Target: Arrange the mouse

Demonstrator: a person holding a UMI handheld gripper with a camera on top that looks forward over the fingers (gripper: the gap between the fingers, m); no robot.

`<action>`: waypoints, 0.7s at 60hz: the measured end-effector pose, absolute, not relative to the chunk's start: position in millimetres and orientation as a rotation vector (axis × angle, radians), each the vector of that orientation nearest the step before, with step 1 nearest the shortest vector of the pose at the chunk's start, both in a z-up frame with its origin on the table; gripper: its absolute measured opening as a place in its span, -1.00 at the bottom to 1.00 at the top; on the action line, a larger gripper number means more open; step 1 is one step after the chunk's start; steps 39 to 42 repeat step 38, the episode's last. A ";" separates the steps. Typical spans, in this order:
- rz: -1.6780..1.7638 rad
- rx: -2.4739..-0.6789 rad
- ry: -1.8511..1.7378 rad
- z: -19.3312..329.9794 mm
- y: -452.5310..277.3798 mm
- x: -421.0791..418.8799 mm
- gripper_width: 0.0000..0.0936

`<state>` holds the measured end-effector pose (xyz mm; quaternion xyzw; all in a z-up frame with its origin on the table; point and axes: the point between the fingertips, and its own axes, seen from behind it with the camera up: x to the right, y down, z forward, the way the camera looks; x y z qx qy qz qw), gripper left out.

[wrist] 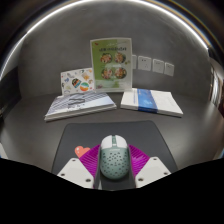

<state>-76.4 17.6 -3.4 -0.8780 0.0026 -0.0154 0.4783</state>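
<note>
A white mouse [111, 156] with a perforated teal-grey shell sits between my fingers, its front pointing away from me. The magenta pads [89, 159] touch it on both sides, so my gripper [111, 168] is shut on the mouse. It is over the near edge of a dark grey mouse mat [110, 129] that lies on the grey table just ahead of the fingers. I cannot tell if the mouse rests on the mat or is held slightly above it.
Beyond the mat, a flat book [78, 106] lies at the left and a white-and-blue book [151, 100] at the right. Two booklets [111, 63] stand upright against the wall. Wall sockets [150, 63] are at the back right. A small orange object [80, 151] lies beside the left finger.
</note>
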 end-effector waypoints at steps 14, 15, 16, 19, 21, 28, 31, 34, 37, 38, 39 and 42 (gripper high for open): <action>-0.081 -2.176 0.006 -7.4 19.8 -74.1 0.28; -0.090 -2.175 0.005 -6.6 19.4 -73.1 0.36; -0.099 -2.176 0.005 -5.9 18.0 -72.4 0.47; -0.115 -2.179 0.020 -0.2 10.3 -72.8 0.81; -0.110 -2.168 0.045 5.9 2.8 -76.9 0.91; -0.033 -2.126 0.112 38.9 -37.7 -105.0 0.81; -0.023 -2.113 0.135 50.5 -60.4 -116.4 0.80; -0.035 -2.109 0.153 58.8 -83.7 -123.8 0.80; -0.047 -2.109 0.177 63.9 -107.7 -130.5 0.80; -0.051 -2.111 0.185 64.9 -115.7 -132.5 0.80; -0.051 -2.111 0.185 64.9 -115.7 -132.5 0.80; -0.051 -2.111 0.185 64.9 -115.7 -132.5 0.80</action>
